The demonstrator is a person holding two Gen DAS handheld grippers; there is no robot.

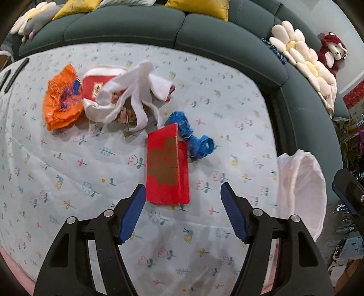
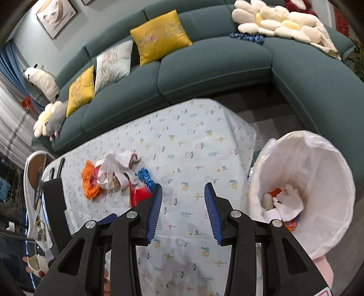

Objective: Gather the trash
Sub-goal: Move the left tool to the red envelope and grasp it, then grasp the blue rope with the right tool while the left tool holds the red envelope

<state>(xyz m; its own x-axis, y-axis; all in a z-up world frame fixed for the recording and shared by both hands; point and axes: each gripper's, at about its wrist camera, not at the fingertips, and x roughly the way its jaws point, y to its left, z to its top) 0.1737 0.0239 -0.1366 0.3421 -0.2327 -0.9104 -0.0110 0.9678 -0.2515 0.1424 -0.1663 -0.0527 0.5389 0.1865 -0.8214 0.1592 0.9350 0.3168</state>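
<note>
blue-padded fingers of the left hand-held gripper [image 1: 183,195] stand spread wide, released, holding nothing, just above the tabletop [image 1: 68,173] with its pale flowered cloth. between the fingertips and a little beyond them lies a red packet [image 1: 167,166] with a gold pattern, flat on the cloth and not touched by either finger. a crumpled blue wrapper [image 1: 193,139] rests against the packet's far right corner. farther off to the left sits a heap of white plastic bag [image 1: 136,91] over a red and white package [image 1: 93,88], with a crushed orange wrapper [image 1: 62,100] just beside it on the left.

the right hand-held gripper [image 2: 183,200] is also released, its fingers parted over bare cloth near the tabletop's right end, gripping nothing. to its right, off the edge of the tabletop, stands a bin lined with a white bag [image 2: 318,173]; inside it lie white crumpled paper [image 2: 289,200] and some red and orange scraps. in this view the trash pile shows to the left of the left finger, the red packet partly hidden behind it.

a dark green sofa [image 2: 204,72] curves behind the tabletop, carrying yellow cushions [image 2: 159,36] and flower-shaped pillows [image 2: 273,20].
</note>
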